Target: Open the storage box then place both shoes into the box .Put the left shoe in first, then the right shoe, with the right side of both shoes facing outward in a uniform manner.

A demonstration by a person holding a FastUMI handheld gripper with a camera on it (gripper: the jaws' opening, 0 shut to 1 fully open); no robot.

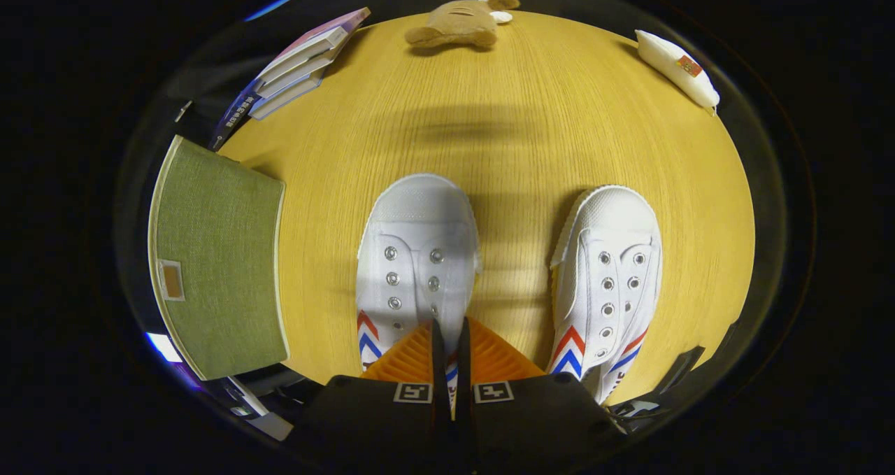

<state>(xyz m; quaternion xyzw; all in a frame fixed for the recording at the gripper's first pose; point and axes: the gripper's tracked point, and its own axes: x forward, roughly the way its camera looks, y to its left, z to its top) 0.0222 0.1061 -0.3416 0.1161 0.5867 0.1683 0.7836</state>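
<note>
We count two white shoes, one green box on surface; claw narrow, perhaps pinching left shoe.

Gripper points downward; fingers nearly closed, a narrow gap between them; grip on anything cannot be confirmed.

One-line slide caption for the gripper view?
Gripper with jaws nearly closed above one of two white shoes, the green storage box still shut beside them on the table.
</note>
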